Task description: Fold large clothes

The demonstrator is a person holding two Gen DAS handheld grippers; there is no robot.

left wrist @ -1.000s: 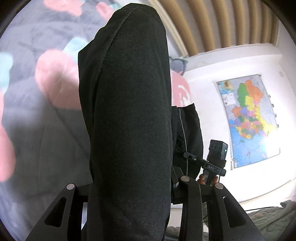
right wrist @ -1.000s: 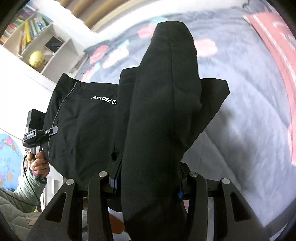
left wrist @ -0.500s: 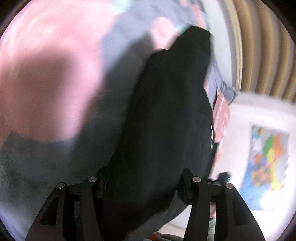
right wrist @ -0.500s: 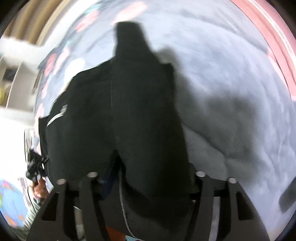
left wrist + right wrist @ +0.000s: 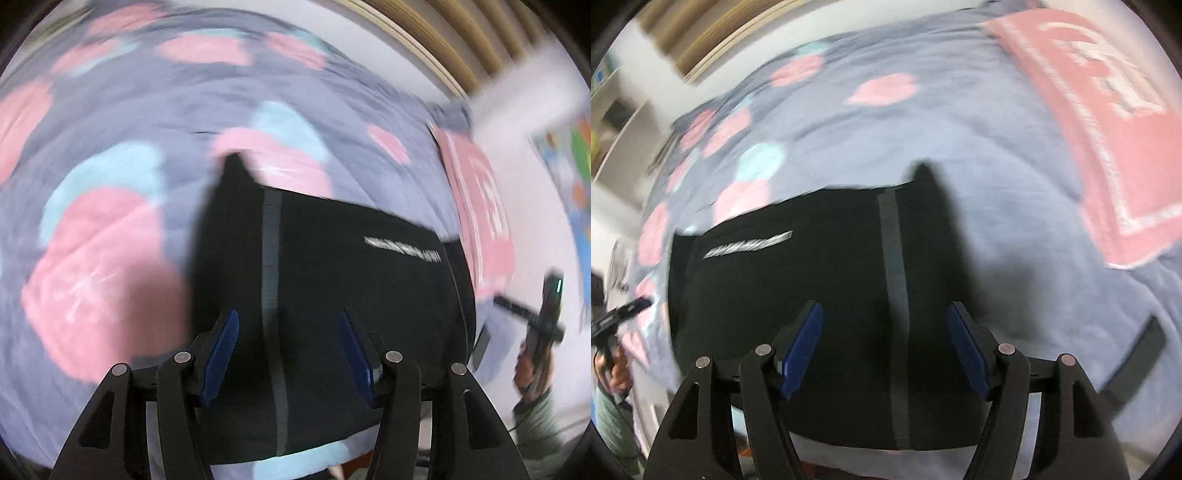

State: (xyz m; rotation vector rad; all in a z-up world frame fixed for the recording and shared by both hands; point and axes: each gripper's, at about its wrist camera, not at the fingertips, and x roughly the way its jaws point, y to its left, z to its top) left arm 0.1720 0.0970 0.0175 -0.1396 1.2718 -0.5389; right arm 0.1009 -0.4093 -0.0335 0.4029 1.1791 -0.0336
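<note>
A black garment [image 5: 332, 280] with a grey stripe and white lettering lies folded flat on the bed; it also shows in the right wrist view [image 5: 798, 295]. My left gripper [image 5: 288, 332] is open and empty, its blue pads spread above the garment's left part. My right gripper [image 5: 884, 325] is open and empty above the garment's right part, near the grey stripe [image 5: 895, 295]. Both views are blurred by motion.
The bed has a grey-blue cover [image 5: 147, 110] with pink and pale blue patches. A pink cloth with white print [image 5: 1108, 122] lies at the right. A map [image 5: 569, 155] hangs on the white wall. Shelves [image 5: 613, 122] stand at far left.
Both grippers held the black garment up and shut on it; they lowered it onto the bed, let go and now stand open above it.
</note>
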